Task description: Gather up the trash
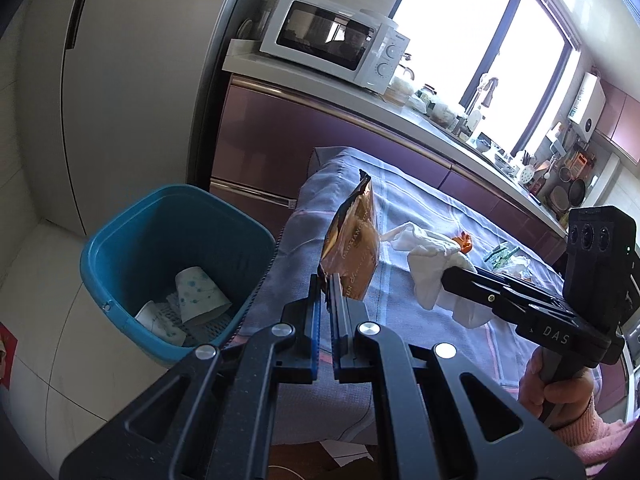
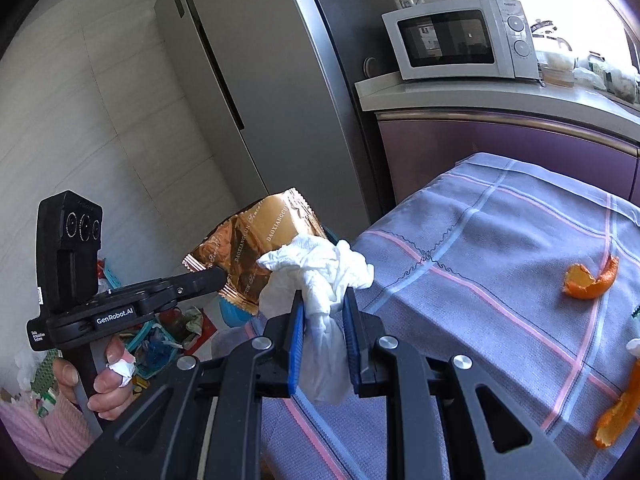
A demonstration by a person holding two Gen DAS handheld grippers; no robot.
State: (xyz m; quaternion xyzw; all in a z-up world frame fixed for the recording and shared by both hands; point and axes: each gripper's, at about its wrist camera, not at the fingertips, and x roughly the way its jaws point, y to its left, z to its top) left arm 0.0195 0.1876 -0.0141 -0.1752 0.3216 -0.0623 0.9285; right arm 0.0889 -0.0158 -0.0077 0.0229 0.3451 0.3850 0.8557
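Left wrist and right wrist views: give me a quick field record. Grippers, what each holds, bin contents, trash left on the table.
left gripper: shut on the gold snack wrapper
right gripper: shut on a crumpled white tissue
bin: blue, on the floor beside the table, holds paper cups
table cloth: grey-blue with pink and pale stripes
trash left: orange peel pieces, green-printed scrap

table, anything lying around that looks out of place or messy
Yes: orange peel scraps lie loose on the checked cloth, one near the middle and another by its edge. The gold wrapper and crumpled tissue are already held in the tongs.
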